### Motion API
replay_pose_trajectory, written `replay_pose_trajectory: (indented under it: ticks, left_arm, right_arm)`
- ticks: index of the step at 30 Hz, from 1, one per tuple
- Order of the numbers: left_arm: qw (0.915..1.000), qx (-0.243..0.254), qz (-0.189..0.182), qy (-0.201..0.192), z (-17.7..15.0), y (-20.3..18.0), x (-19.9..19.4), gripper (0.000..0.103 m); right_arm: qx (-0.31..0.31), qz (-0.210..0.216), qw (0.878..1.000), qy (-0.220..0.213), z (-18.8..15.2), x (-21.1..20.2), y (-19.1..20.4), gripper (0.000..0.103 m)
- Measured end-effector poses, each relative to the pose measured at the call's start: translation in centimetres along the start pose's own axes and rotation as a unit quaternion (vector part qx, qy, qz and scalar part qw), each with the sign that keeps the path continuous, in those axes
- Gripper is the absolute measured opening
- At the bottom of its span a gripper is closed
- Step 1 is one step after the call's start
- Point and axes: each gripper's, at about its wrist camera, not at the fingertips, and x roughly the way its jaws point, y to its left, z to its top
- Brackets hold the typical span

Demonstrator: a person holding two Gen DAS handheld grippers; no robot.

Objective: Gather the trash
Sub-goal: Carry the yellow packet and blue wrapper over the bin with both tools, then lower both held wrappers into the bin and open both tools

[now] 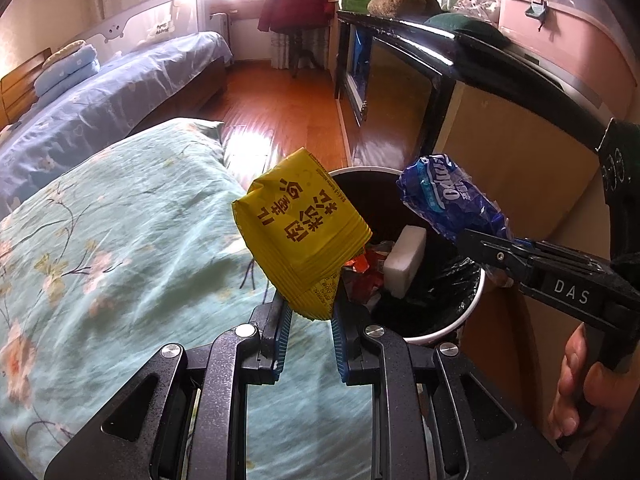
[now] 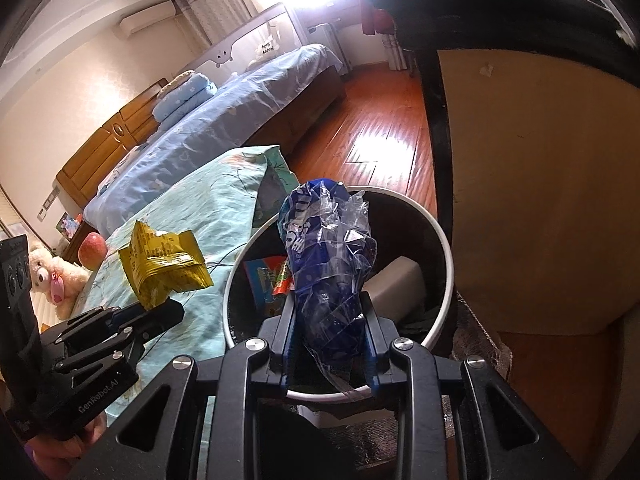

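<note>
A yellow snack packet [image 1: 300,236] with red lettering sticks up from my left gripper [image 1: 308,312], which is shut on its lower corner, just left of the bin's rim. In the right wrist view the yellow packet [image 2: 164,268] hangs over the bed from the left gripper [image 2: 152,312]. A crumpled blue plastic wrapper [image 2: 332,264] is clamped in my right gripper [image 2: 330,332], directly above the open bin [image 2: 444,248]. From the left wrist view the blue wrapper [image 1: 448,200] and right gripper [image 1: 480,248] hover over the white-rimmed bin [image 1: 474,304], which holds a white block [image 1: 406,260] and coloured wrappers.
A bed with a teal floral quilt [image 1: 120,248] lies left of the bin. A dark-framed cabinet [image 1: 500,128] stands right of it. Beyond are a blue bed [image 2: 224,120] and wooden floor [image 1: 280,100]. An apple [image 2: 93,250] and a plush toy [image 2: 52,276] sit on the quilt.
</note>
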Motion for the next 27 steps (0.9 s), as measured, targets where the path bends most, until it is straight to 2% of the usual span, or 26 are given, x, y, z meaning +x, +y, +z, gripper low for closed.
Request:
replay_pose_trajectory:
  ticks: [27]
  left_arm:
    - [0.9998, 0.008, -0.001, 0.016, 0.8, -0.6, 1.9, 0.017]
  right_arm:
    - [0.007, -0.003, 1.000, 0.013, 0.9, 1.3, -1.5, 0.029]
